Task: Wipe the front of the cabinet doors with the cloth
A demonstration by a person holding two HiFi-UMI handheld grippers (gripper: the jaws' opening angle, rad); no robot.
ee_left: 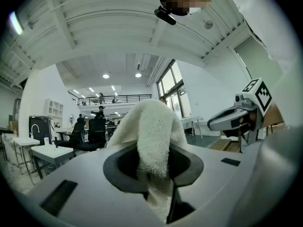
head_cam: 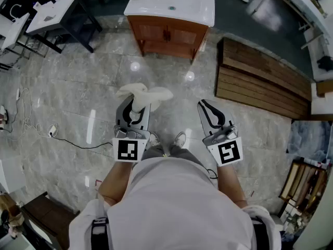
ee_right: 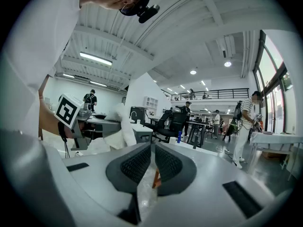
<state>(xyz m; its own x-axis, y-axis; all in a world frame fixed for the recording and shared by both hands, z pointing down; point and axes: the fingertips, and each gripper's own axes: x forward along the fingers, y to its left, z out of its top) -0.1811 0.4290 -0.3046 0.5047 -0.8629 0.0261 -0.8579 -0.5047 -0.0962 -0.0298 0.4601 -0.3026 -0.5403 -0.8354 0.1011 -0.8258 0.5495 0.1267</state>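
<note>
Left tool (head_cam: pixel 136 104) clamps the cloth (head_cam: pixel 144 93), right tool (head_cam: pixel 204 107) pressed together; cabinet (head_cam: pixel 167 35) well ahead, slatted platform (head_cam: pixel 260 82) alongside.

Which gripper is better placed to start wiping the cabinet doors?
Left. The left gripper is shut on the cloth; the right gripper is shut with nothing in it. The cabinet doors stand ahead, out of touch of both.

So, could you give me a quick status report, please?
Left gripper shut on cloth. Right gripper shut, empty. Cabinet doors ahead, not yet reached; only floor between.
</note>
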